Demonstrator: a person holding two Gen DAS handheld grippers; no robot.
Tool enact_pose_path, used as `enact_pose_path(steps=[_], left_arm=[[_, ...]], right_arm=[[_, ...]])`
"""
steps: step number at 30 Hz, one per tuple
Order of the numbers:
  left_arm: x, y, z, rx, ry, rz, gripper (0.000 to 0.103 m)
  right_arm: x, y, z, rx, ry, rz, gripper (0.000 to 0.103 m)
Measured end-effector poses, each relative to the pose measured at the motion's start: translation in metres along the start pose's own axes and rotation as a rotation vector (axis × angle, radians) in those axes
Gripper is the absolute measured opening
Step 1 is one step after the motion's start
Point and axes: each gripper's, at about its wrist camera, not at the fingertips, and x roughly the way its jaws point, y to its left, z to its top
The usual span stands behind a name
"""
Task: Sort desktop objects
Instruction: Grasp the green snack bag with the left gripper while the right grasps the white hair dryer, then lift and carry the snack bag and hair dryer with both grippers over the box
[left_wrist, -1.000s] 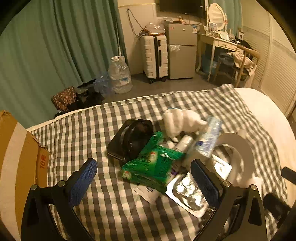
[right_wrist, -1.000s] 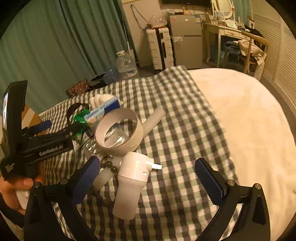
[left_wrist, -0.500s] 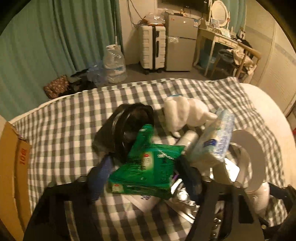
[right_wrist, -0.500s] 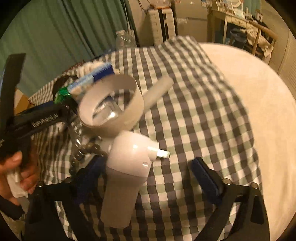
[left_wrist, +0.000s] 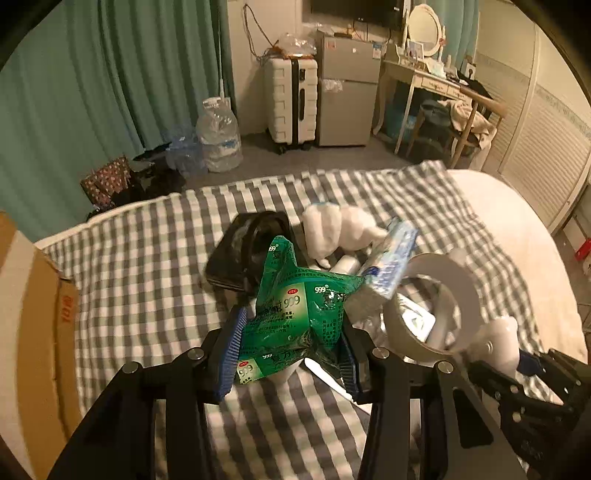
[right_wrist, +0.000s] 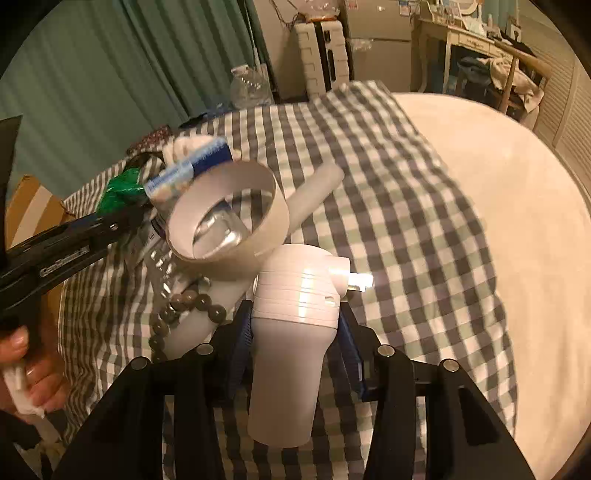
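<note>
A crumpled green medicine packet (left_wrist: 295, 306) sits between the blue pads of my left gripper (left_wrist: 291, 332), whose jaws are closing and pressing on its sides. In the right wrist view a white plug-in device (right_wrist: 295, 295) with metal prongs stands between the pads of my right gripper (right_wrist: 295, 321); these jaws are closing too and touch both its sides. Both lie at the edge of a pile on the checked cloth (right_wrist: 388, 184). A white tape roll (right_wrist: 229, 225) leans on the device. A dark bead bracelet (right_wrist: 184, 306) lies to its left.
The pile also holds a black case (left_wrist: 251, 243), a white plush toy (left_wrist: 336, 229), a blue-white pack (left_wrist: 391, 258) and a white tube (right_wrist: 314, 188). A cardboard box (left_wrist: 33, 332) stands at the left. A hand (right_wrist: 22, 369) holds the left gripper's handle.
Both grippers came forward and their wide jaws narrowed. The left pads closed in on the green packet, which now stands crumpled and raised. The right pads closed in on the white device.
</note>
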Motion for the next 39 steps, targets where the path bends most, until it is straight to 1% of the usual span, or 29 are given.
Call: enact_pose_path(steps=[5, 8, 14, 17, 19, 22, 28, 31, 34, 39], left_arm=[[-0.038, 0.006, 0.002, -0.005, -0.034, 0.008, 0.047], [-0.065, 0.01, 0.0, -0.004, -0.063, 0.018, 0.047], [-0.115, 0.021, -0.006, -0.026, -0.105, 0.021, 0.047], [-0.143, 0.029, -0.011, -0.039, -0.135, 0.018, 0.047], [-0.16, 0.034, -0.012, -0.05, -0.158, 0.014, 0.047], [-0.188, 0.04, -0.015, -0.063, -0.199, 0.01, 0.047], [-0.23, 0.046, -0.024, -0.045, -0.247, -0.005, 0.047], [-0.248, 0.051, -0.03, -0.039, -0.268, -0.006, 0.047], [-0.266, 0.057, -0.033, -0.037, -0.306, 0.022, 0.047], [-0.288, 0.079, -0.037, -0.076, -0.337, 0.044, 0.047]], right_arm=[[-0.02, -0.002, 0.005, 0.014, -0.053, 0.008, 0.044], [-0.04, -0.002, 0.004, 0.024, -0.093, 0.025, 0.044], [-0.082, 0.007, -0.003, -0.034, -0.165, -0.018, 0.044], [-0.105, 0.005, -0.004, -0.026, -0.194, -0.006, 0.044], [-0.126, 0.01, -0.008, -0.029, -0.215, 0.005, 0.044], [-0.152, 0.021, -0.012, -0.052, -0.252, -0.005, 0.044], [-0.203, 0.045, -0.015, -0.068, -0.333, 0.009, 0.044], [-0.219, 0.058, -0.019, -0.076, -0.354, 0.02, 0.044], [-0.233, 0.071, -0.023, -0.087, -0.372, 0.033, 0.044], [-0.247, 0.092, -0.025, -0.105, -0.393, 0.049, 0.044]])
